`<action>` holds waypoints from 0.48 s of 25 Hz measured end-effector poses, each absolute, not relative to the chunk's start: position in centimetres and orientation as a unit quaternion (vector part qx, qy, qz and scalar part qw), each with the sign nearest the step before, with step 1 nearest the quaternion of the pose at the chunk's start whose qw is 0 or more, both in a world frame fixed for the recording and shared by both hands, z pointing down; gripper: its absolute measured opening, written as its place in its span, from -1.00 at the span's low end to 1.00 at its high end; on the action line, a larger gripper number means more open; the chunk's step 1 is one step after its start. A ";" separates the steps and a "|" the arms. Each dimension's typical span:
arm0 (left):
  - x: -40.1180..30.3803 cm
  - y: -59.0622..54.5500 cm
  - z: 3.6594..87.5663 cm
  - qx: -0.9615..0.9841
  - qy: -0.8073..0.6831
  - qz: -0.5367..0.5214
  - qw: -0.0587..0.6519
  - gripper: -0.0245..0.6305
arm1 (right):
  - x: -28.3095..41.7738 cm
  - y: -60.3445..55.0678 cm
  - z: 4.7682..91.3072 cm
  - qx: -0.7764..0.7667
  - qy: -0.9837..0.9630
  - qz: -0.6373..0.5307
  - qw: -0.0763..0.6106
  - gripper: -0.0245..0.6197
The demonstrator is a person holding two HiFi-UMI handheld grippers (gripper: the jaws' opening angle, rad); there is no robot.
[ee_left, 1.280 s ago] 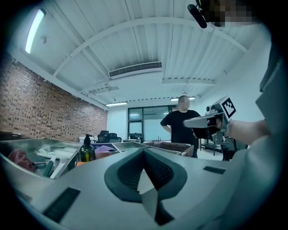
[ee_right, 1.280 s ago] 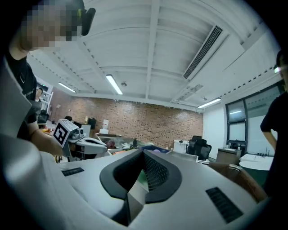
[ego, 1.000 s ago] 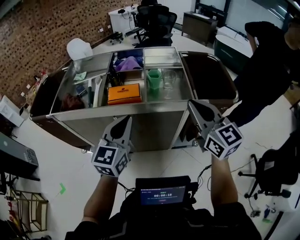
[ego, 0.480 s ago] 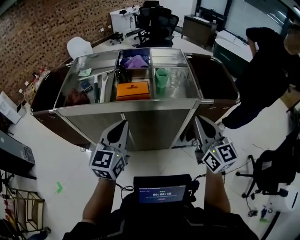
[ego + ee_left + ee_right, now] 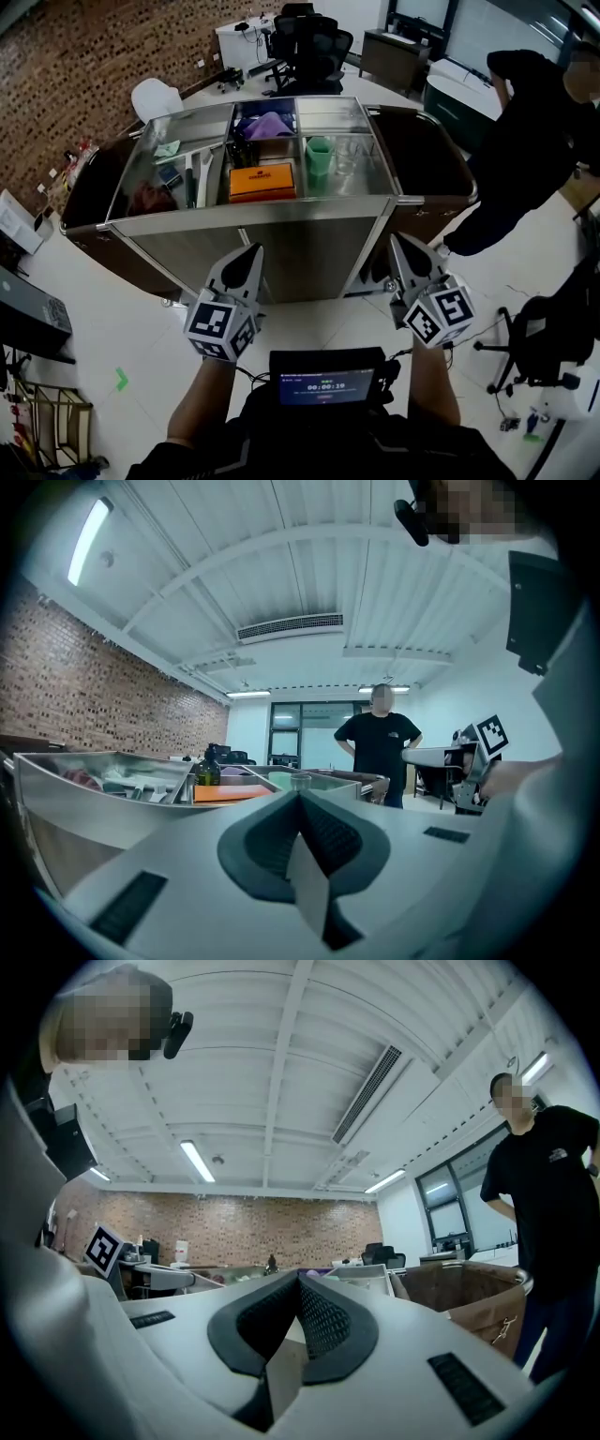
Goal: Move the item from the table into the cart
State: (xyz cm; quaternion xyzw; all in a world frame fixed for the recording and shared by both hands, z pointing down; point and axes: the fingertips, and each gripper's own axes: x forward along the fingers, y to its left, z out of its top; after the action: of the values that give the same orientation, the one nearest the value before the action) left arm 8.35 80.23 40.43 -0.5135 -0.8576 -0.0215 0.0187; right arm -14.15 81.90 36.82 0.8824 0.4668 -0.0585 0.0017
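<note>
The steel cart (image 5: 253,217) stands in front of me, its top split into compartments. These hold an orange box (image 5: 257,181), a green cup (image 5: 320,155), a clear glass (image 5: 345,154), a purple cloth (image 5: 270,125) and a dark bottle (image 5: 234,150). My left gripper (image 5: 253,249) is low before the cart's front panel, shut and empty; its jaws meet at the tip in the left gripper view (image 5: 298,797). My right gripper (image 5: 395,238) is by the cart's right front corner, likewise shut with nothing in it (image 5: 300,1279). Neither touches the cart.
A person in black (image 5: 525,141) stands at the cart's right end, beside its brown side bag (image 5: 417,150). Office chairs (image 5: 314,42) stand behind the cart, and another chair (image 5: 548,347) is at my right. A brick wall (image 5: 84,66) runs along the left.
Both grippers have dropped and drawn back from the cart's top edge, the right one more. The person in black has shifted slightly.
</note>
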 end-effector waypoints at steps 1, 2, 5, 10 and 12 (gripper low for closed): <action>8.2 80.3 40.5 -0.512 -0.858 -0.022 0.018 -0.93 | -14.2 81.9 36.9 0.882 0.468 -0.058 0.002 -0.90; 8.1 80.3 40.5 -0.511 -0.859 -0.022 0.018 -0.93 | -14.3 81.9 36.9 0.882 0.468 -0.059 0.002 -0.90; 7.7 80.2 40.6 -0.511 -0.859 -0.025 0.019 -0.93 | -14.6 81.6 36.7 0.883 0.466 -0.060 0.001 -0.90; 7.7 80.2 40.8 -0.515 -0.857 -0.027 0.019 -0.93 | -14.4 81.6 36.9 0.885 0.461 -0.057 0.002 -0.90; 7.6 80.3 40.9 -0.514 -0.857 -0.028 0.019 -0.93 | -14.4 81.6 36.9 0.886 0.461 -0.058 0.002 -0.90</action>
State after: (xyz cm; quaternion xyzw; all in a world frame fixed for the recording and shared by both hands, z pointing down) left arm 7.59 80.28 40.92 -0.5144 -0.8569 -0.0276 0.0192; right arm -14.42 81.65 36.89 0.8857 0.4607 -0.0576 0.0015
